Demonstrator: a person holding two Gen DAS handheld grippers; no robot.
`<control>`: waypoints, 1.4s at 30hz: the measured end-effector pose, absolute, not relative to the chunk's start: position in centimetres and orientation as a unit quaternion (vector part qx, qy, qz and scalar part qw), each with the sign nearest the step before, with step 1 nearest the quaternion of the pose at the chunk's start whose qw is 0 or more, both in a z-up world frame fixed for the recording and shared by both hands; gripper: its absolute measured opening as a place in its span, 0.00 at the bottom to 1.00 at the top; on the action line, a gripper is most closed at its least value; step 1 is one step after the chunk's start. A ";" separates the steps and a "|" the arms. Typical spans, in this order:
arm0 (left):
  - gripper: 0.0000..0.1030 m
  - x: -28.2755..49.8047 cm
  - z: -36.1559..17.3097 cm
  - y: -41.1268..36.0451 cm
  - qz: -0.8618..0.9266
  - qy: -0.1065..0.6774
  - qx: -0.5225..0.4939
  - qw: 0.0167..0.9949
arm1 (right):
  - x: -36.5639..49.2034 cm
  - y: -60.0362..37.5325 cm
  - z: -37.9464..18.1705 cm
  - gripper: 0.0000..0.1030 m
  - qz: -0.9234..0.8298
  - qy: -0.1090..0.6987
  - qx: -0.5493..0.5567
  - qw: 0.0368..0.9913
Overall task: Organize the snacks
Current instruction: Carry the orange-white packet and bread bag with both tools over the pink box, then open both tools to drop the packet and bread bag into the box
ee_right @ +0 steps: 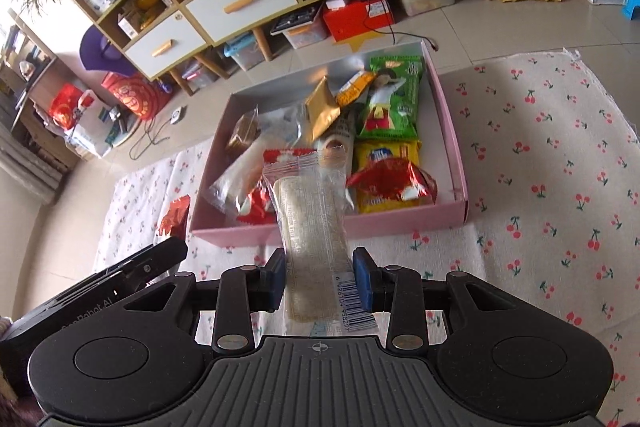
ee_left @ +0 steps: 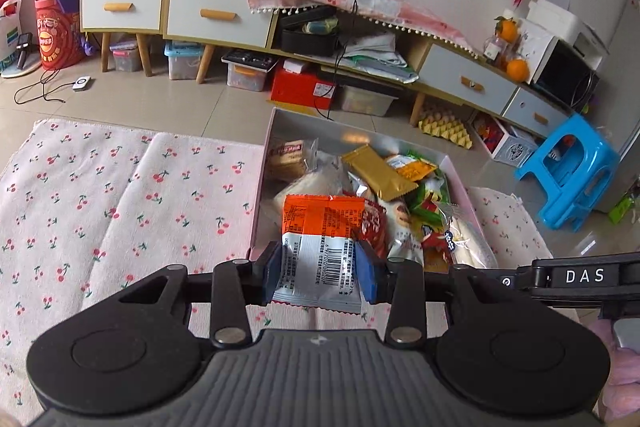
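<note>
Two views, left first: your left tongs [ee_left: 320, 273] are clamping an orange-and-white packet [ee_left: 320, 243] above the pink box [ee_left: 259, 187]; keep it level. Right view: your right tongs [ee_right: 320, 277] are pinching a clear wafer packet [ee_right: 310, 223] before the box; aim for its open corner.

A: Where is there room around the pink box [ee_right: 452, 151]?

B: The cherry-print cloth [ee_right: 560, 155] on the box's right lies bare and flat. The cloth [ee_left: 120, 195] on its left is bare too, though creased.

A: And inside the box?

B: Crowded. Packets lie heaped across its near and middle parts; only the far corner shows bare floor.

A: What lies beyond the box?

B: A black cable [ee_right: 384, 27] trails over the tiles just behind it, and bins sit under the cabinet.
</note>
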State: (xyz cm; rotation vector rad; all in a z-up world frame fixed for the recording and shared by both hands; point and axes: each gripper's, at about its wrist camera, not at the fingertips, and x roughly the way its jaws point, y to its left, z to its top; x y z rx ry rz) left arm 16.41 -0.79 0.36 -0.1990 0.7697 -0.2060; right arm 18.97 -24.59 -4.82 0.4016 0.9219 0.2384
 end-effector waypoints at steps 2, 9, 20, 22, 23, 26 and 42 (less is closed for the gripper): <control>0.35 17.4 0.0 -1.2 -0.099 0.369 -0.094 0.919 | 20.0 -24.6 -4.8 0.33 0.107 0.435 0.194 0.873; 0.35 19.9 -1.1 -1.6 -0.105 0.368 -0.104 0.918 | 23.4 -24.6 -5.3 0.33 0.088 0.416 0.199 0.883; 0.43 20.6 -1.7 -1.7 -0.101 0.358 -0.097 0.923 | 25.3 -24.8 -6.0 0.37 0.072 0.393 0.209 0.893; 0.67 20.2 -1.7 -1.5 -0.091 0.355 -0.101 0.925 | 25.1 -25.0 -5.9 0.55 0.066 0.390 0.211 0.894; 0.71 20.0 -1.6 -1.3 -0.083 0.351 -0.106 0.927 | 24.8 -25.1 -5.9 0.63 0.065 0.387 0.212 0.895; 0.72 19.5 -1.4 -1.0 -0.082 0.353 -0.112 0.925 | 24.2 -25.2 -5.6 0.63 0.073 0.389 0.210 0.894; 0.91 15.3 0.3 0.1 -0.068 0.369 -0.072 0.924 | 18.1 -26.9 -4.4 0.76 0.062 0.382 0.209 0.898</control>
